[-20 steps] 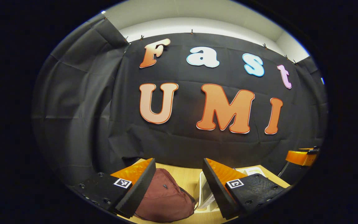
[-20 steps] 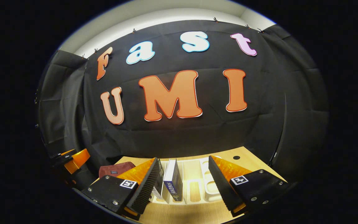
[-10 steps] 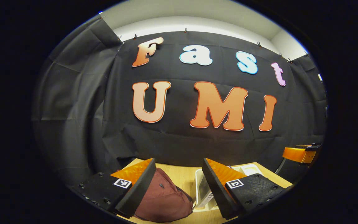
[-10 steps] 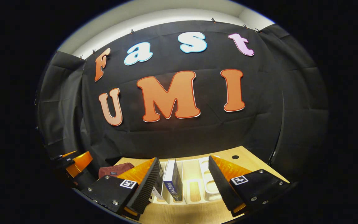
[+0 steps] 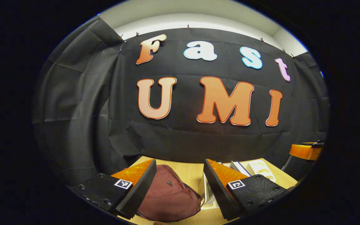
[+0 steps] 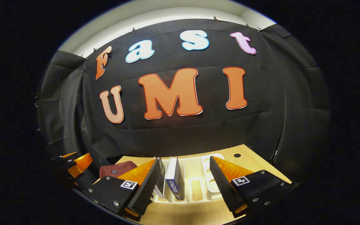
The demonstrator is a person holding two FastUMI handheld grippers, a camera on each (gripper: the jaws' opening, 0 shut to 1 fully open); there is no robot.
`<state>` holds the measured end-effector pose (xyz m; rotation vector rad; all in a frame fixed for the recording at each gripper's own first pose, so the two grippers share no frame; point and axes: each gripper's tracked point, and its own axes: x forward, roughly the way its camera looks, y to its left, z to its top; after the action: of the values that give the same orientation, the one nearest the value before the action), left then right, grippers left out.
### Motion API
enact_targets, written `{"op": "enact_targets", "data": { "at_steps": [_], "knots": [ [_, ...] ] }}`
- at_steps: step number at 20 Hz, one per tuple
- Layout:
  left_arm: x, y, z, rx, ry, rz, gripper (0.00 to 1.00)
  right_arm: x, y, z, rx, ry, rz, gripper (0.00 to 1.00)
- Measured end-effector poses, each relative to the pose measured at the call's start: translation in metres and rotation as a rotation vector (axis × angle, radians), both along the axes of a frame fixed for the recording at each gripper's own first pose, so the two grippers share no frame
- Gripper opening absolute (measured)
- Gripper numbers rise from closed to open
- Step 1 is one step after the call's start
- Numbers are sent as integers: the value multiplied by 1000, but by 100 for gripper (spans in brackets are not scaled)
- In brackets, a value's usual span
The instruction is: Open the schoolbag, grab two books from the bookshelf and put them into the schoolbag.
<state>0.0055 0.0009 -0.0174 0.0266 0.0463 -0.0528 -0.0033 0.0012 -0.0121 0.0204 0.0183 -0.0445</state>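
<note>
Maroon schoolbag (image 5: 167,197) lying slumped on the wooden bench (image 5: 189,176), closed as far as can be told, its zipper pull showing on the upper face; nothing seen inside. Just to its right a white slotted bookshelf (image 5: 262,165) standing on the same bench, with books upright in the nearer slots and the far slots bare. Left tongs (image 5: 180,190) spread wide and holding nothing, raised above the bench with the bag showing between the two black pads, the left pad overlapping the bag's edge and the right pad overlapping the rack's near end. In the right gripper view, right tongs (image 6: 184,184) likewise wide apart and empty, facing the bookshelf (image 6: 206,187) head-on. A blue-spined book (image 6: 175,181) standing upright in a slot, a second book (image 6: 161,179) close beside it on the left and partly hidden behind the left pad; the slots to the right of them holding nothing. The schoolbag (image 6: 117,170) further left on the bench (image 6: 230,153) in that view, apart from the rack, and the left tongs (image 6: 73,162) at the left rim beyond it, their opening not readable from there.
</note>
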Motion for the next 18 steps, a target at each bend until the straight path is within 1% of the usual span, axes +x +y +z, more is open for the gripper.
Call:
{"op": "enact_targets", "data": {
  "at_steps": [5, 9, 12, 18],
  "knots": [
    [-4, 0, 4, -23, -14, -10, 95, -1, 2, 2, -16, -1, 1, 94],
    [-3, 3, 1, 4, -11, 3, 95, -1, 6, 1, -21, -1, 6, 94],
    [-5, 1, 3, -7, -9, -5, 95, 0, 7, 0, -30, 2, 8, 94],
    [-3, 6, 2, 15, -6, 0, 95, 2, 8, 3, -56, -13, -11, 94]
  ]
}}
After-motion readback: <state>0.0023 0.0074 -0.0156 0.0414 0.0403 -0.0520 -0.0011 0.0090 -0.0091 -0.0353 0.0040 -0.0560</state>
